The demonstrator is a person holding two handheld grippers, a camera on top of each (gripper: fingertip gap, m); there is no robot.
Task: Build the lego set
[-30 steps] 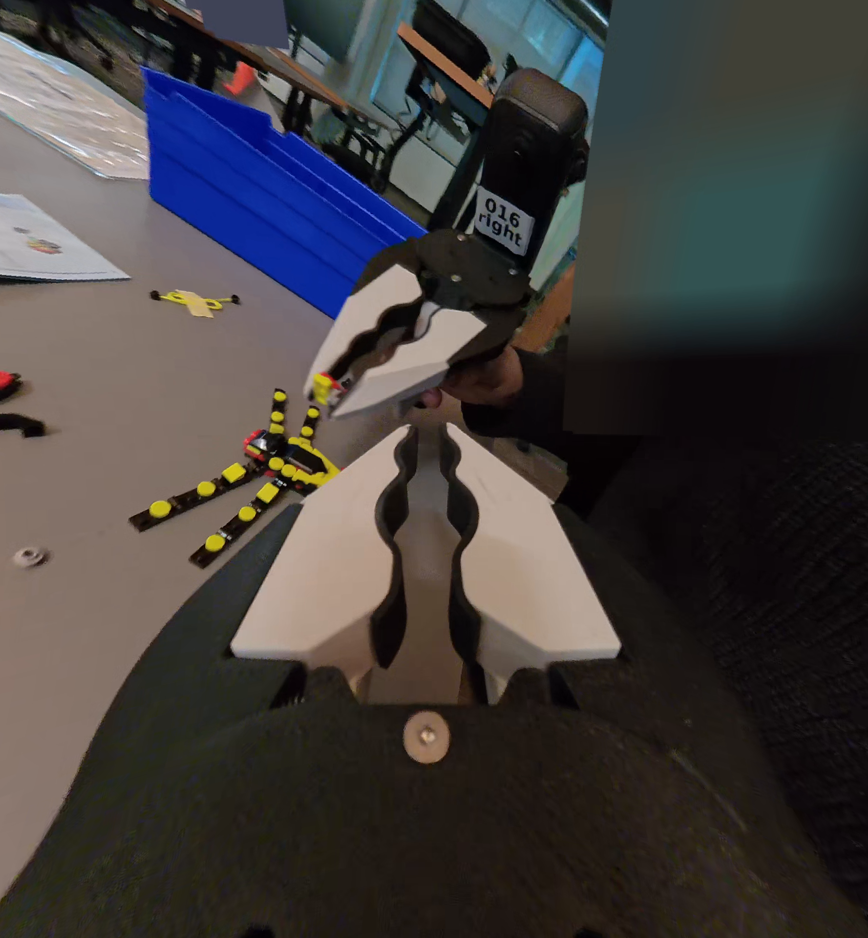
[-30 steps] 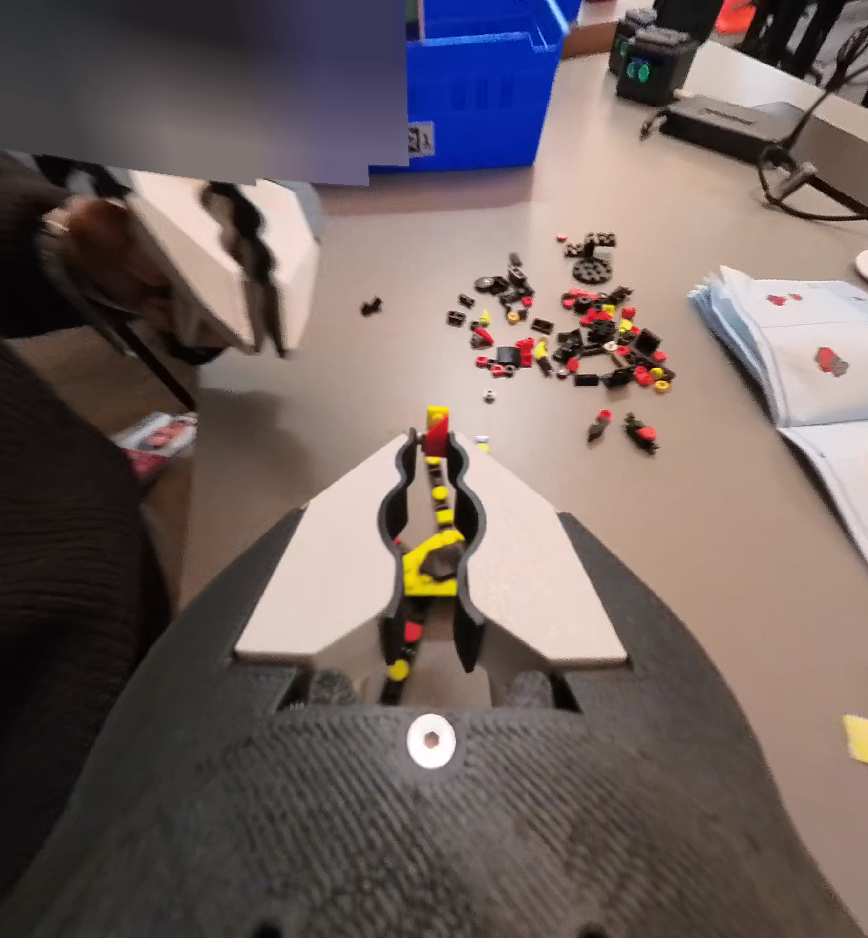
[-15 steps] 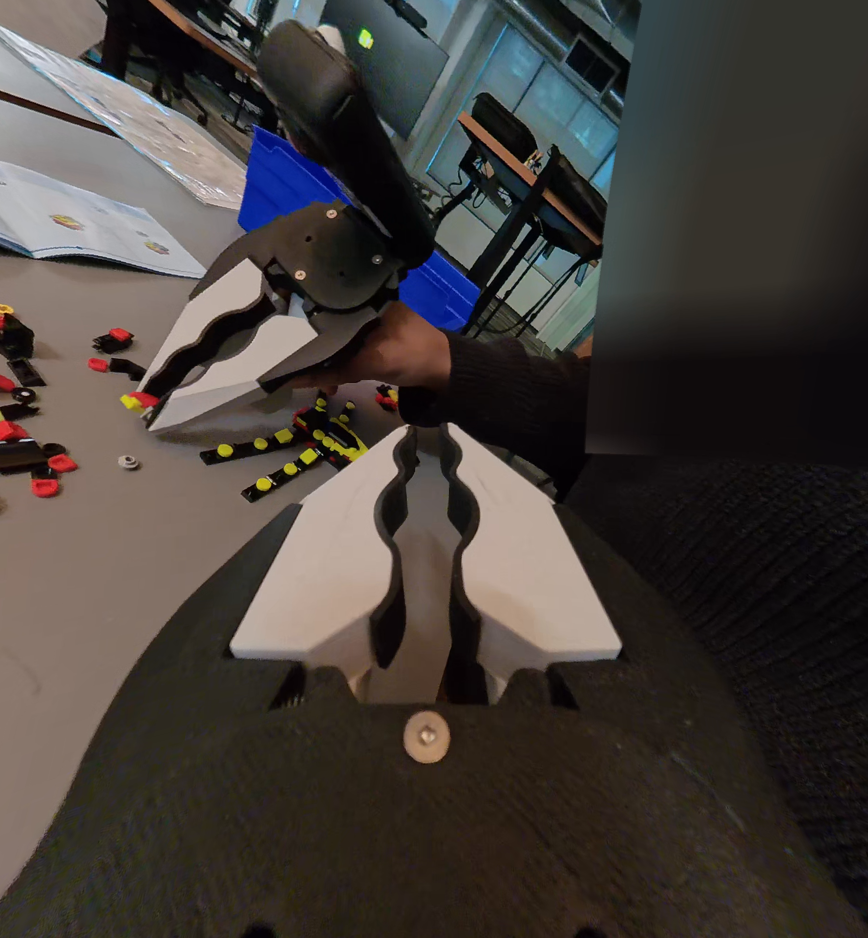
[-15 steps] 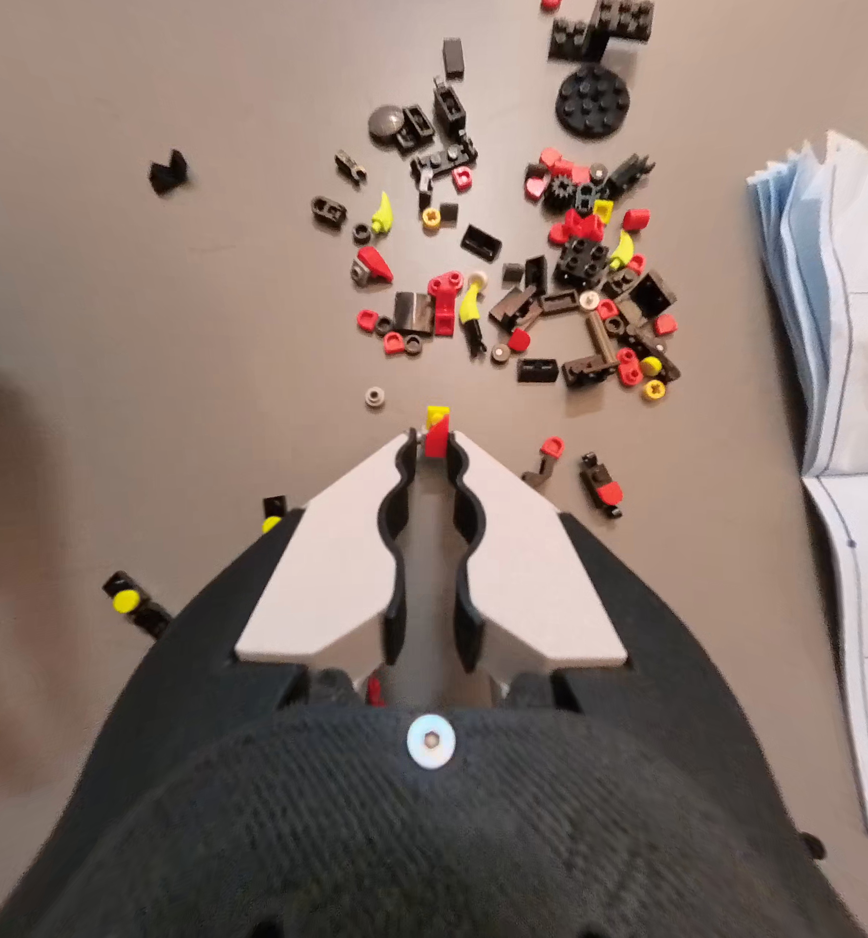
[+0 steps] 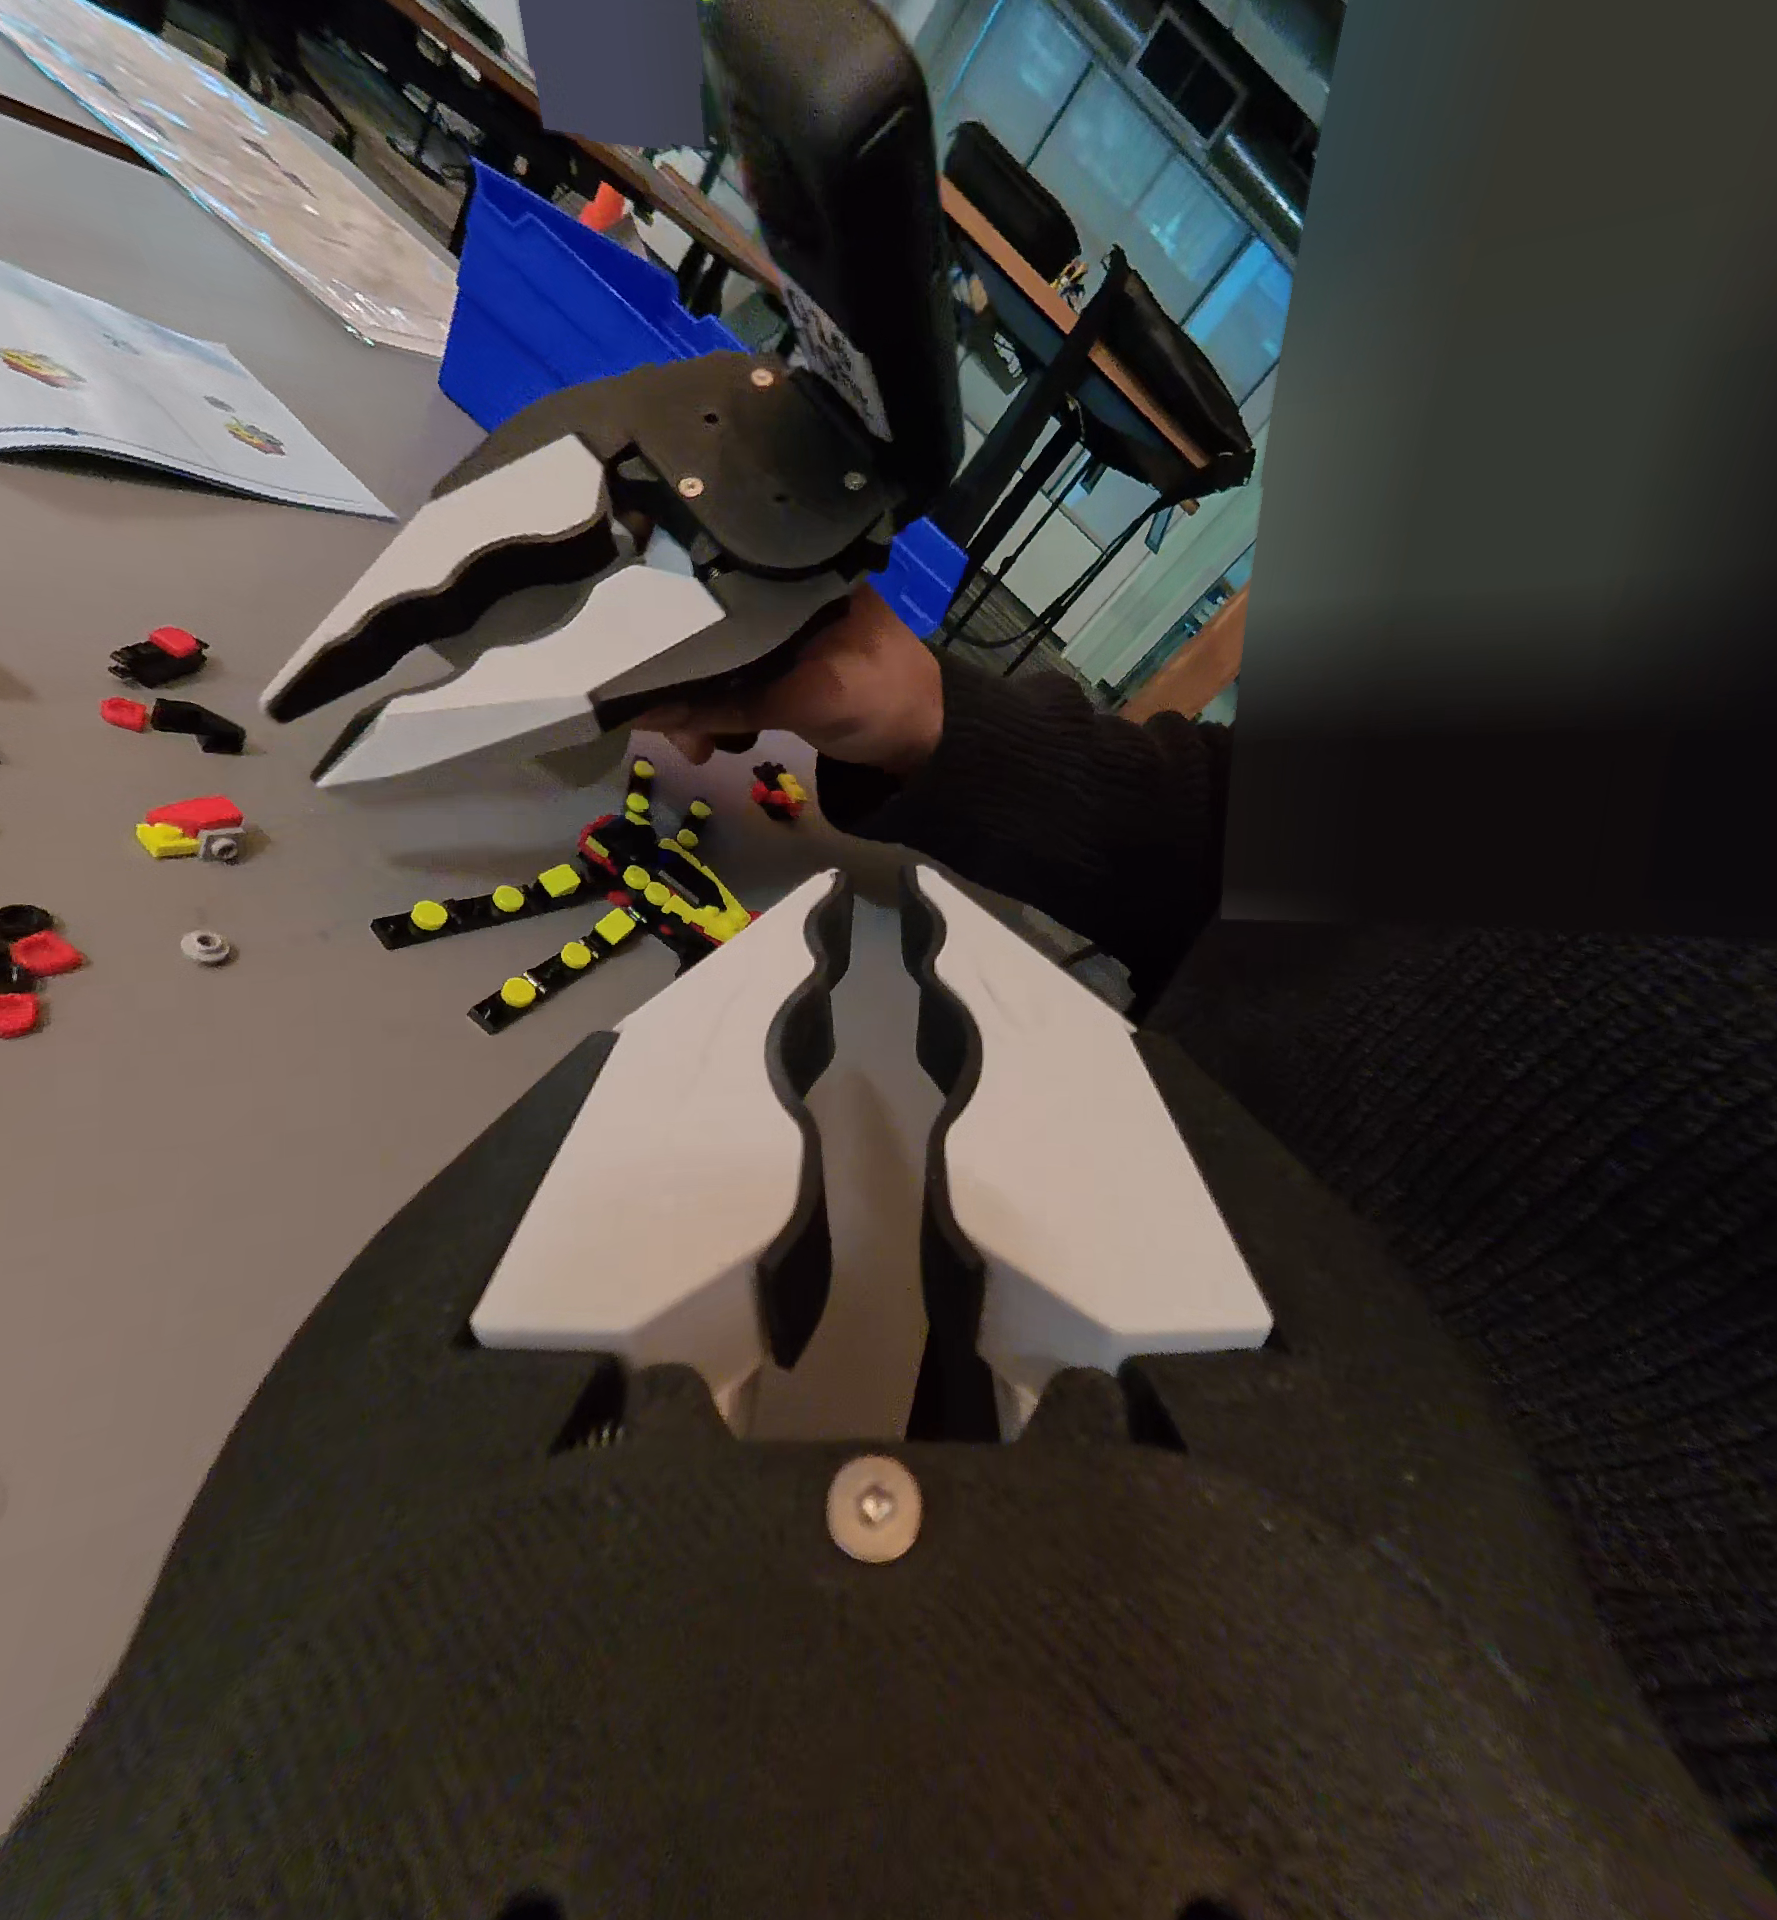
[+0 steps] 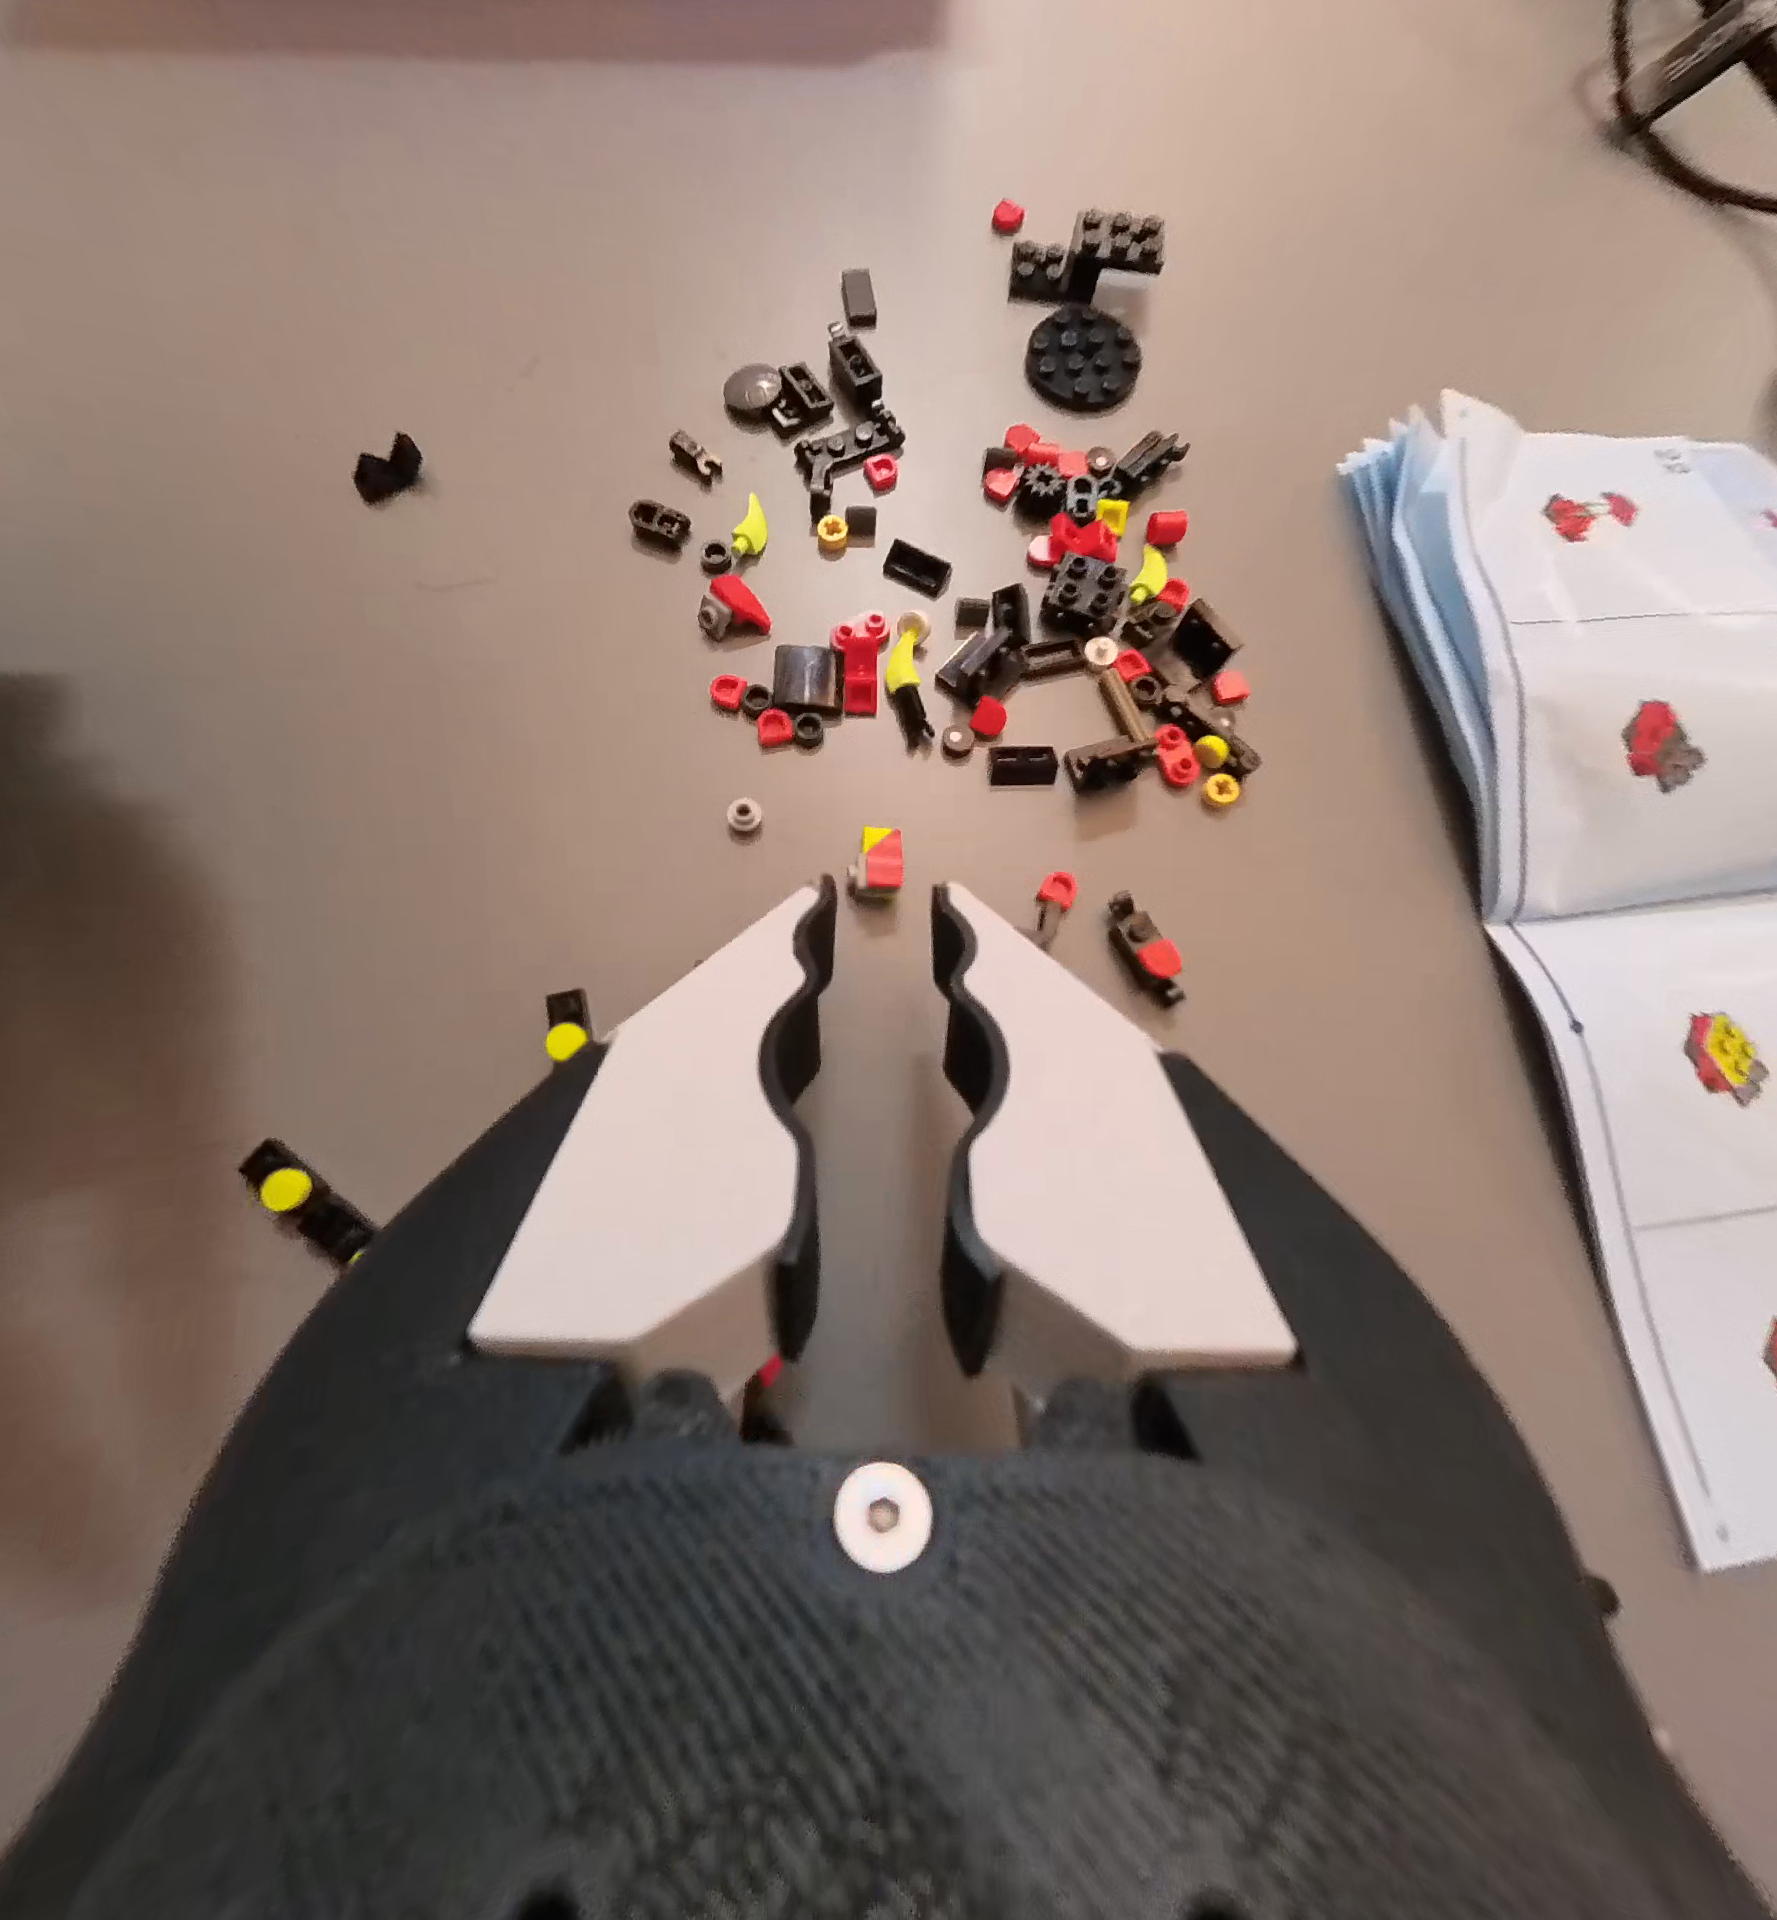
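My right gripper [image 6: 882,894] is open and empty, low over the grey table. A small red-and-yellow lego piece [image 6: 879,857] lies on the table just past its tips; it also shows in the left wrist view [image 5: 188,826], below the right gripper [image 5: 292,738]. A black lego build with yellow studs and long legs [image 5: 593,914] lies on the table, ahead and left of my left gripper [image 5: 876,881]. The left gripper's jaws stand a narrow gap apart with nothing between them. Two of the build's leg ends [image 6: 281,1190] show left of the right gripper.
A pile of loose black, red and yellow pieces [image 6: 967,582] lies ahead of the right gripper. An open instruction booklet [image 6: 1642,831] is to its right. A blue bin [image 5: 572,312] stands at the table's far side. A person's dark sleeve [image 5: 1019,790] is behind the build. The gap from one gripper's tips to the other's is roughly 15 cm.
The right gripper swung down over the table toward the loose pieces, opened, and let go of the red-and-yellow piece, which now lies on the table. The left gripper's jaws have not changed.
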